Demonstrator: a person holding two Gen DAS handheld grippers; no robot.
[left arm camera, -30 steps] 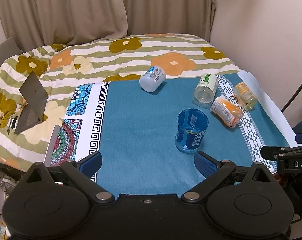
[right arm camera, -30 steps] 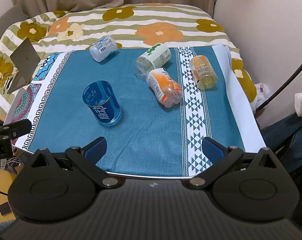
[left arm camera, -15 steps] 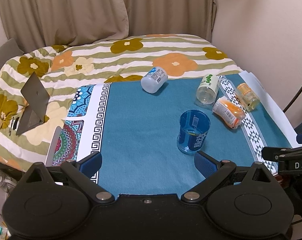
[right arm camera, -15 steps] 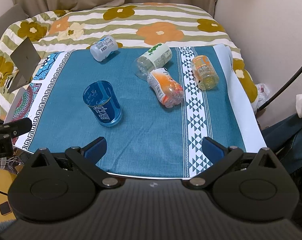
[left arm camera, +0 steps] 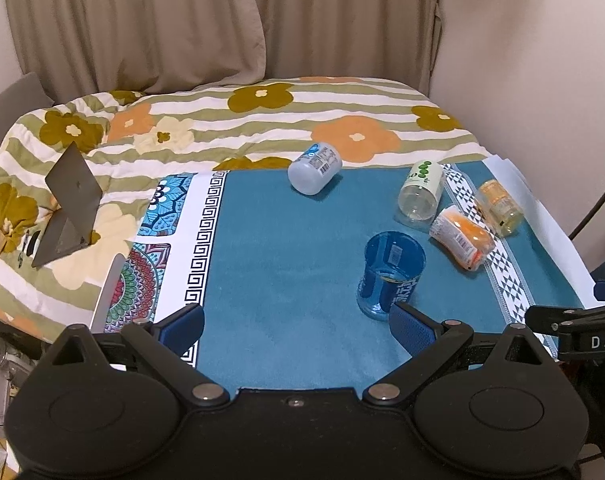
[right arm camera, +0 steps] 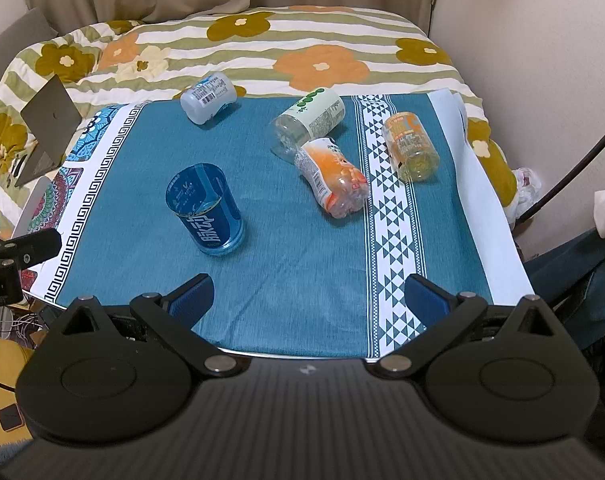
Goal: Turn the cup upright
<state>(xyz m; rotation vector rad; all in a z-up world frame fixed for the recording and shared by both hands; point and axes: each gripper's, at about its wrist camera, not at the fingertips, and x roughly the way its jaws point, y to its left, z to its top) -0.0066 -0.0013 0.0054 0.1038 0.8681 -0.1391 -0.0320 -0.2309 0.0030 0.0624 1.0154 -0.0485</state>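
Observation:
A clear blue cup stands upright, mouth up, on the teal cloth; it also shows in the right wrist view. My left gripper is open and empty, held near the table's front edge, its right fingertip just in front of the cup. My right gripper is open and empty over the front edge, to the right of the cup. Several cut bottle cups lie on their sides: a white one, a green-labelled one, an orange one and a yellow one.
The cloth-covered table butts against a bed with a flowered quilt. A grey laptop stands open on the quilt at left. A wall and a black cable are at right.
The left wrist view has drifted slightly, so the scene sits a little lower and the cup closer to my right fingertip. Nothing on the table has moved. Both grippers stay open.

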